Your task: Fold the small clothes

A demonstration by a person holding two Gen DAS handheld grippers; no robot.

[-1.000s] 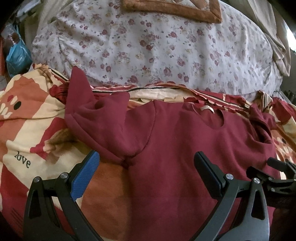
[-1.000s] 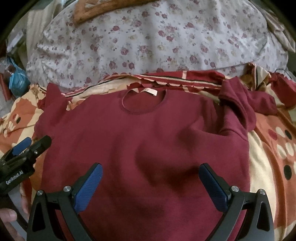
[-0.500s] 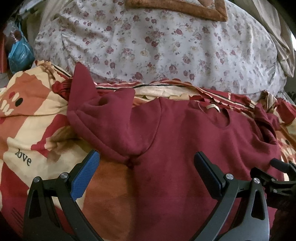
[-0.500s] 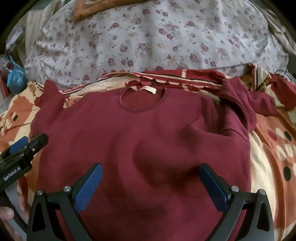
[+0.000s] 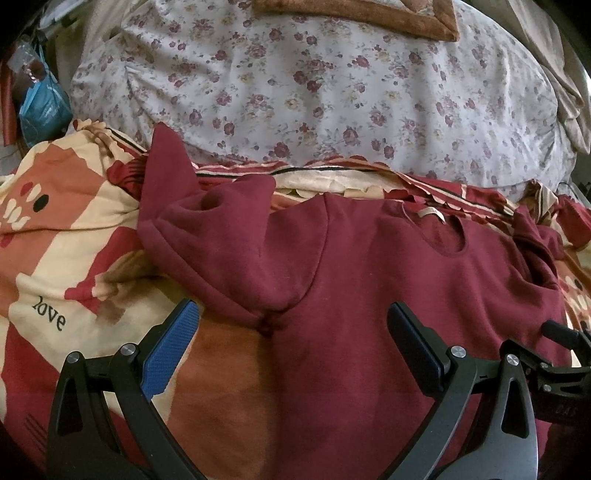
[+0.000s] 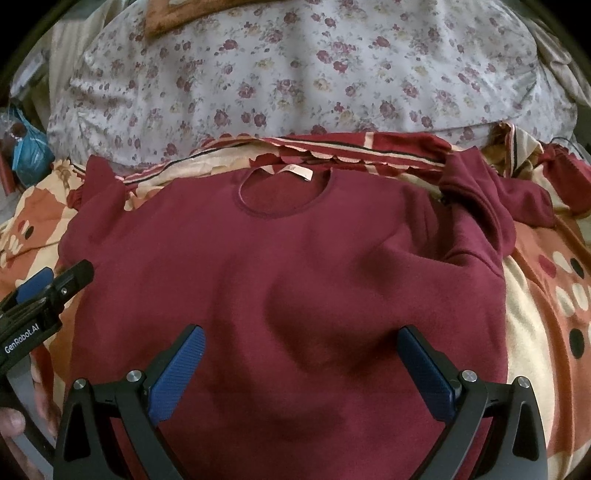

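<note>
We see a maroon sweatshirt (image 6: 295, 280) lying front-up and mostly flat on a patterned blanket (image 5: 55, 266), neck hole (image 6: 282, 195) pointing away from us toward the floral duvet (image 6: 295, 74). A pale label (image 6: 295, 170) sits at the back of the neck hole. One sleeve (image 5: 207, 236) is bunched and folded up beside the sweatshirt's body, its cuff end standing up toward the floral duvet. The other sleeve (image 6: 495, 199) is crumpled at the opposite shoulder, spilling onto the blanket.

Our left gripper (image 5: 291, 350) hangs over the sweatshirt's armpit seam by the bunched sleeve, jaws spread wide, nothing between them; one finger sits over the blanket, the other over the sweatshirt's body. Our right gripper (image 6: 301, 363) hangs over the sweatshirt's lower chest, jaws also spread wide and empty, both fingers over maroon fabric. We cannot tell whether either one touches the cloth.

In the right wrist view the left gripper pokes in beside the sweatshirt's side edge, with part of a hand (image 6: 14, 432) below it. The blanket carries the word "love" (image 5: 50, 314) near the bunched sleeve. Beyond the sweatshirt, on the floral duvet, lies a brown mat (image 5: 362, 14). A blue bag (image 5: 42, 107) sits off past the blanket's far corner.
</note>
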